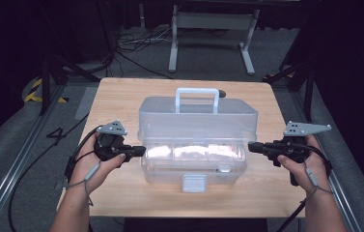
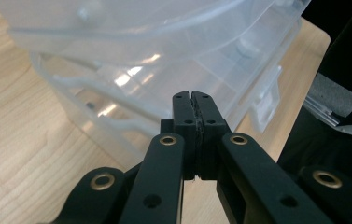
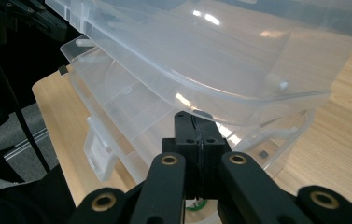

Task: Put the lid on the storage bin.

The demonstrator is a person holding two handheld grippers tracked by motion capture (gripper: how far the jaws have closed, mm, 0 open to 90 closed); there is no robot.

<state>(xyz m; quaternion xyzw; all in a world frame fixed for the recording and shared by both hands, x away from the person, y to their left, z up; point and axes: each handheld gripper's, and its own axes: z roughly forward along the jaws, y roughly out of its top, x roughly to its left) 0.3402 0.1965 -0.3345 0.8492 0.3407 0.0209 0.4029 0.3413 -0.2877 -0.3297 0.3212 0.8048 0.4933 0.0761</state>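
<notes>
A clear plastic toolbox (image 1: 197,145) stands in the middle of the wooden table (image 1: 117,99). Its lid (image 1: 197,118) is lifted at the front, with a white handle (image 1: 197,99) on top and a gap over the inner tray (image 1: 194,153). A latch flap (image 1: 194,182) hangs at the front. My left gripper (image 1: 142,151) is shut and empty, its tips at the box's left end near the lid gap (image 2: 193,95). At the box's right end my right gripper (image 1: 251,146) is shut on nothing, just under the lid's edge (image 3: 193,116).
Wood shows on both sides of the box and in front of it (image 1: 247,193). A round hole (image 1: 222,93) sits in the tabletop behind the handle. Beyond the table are a grey floor, cables (image 1: 136,43) and a white frame (image 1: 213,29).
</notes>
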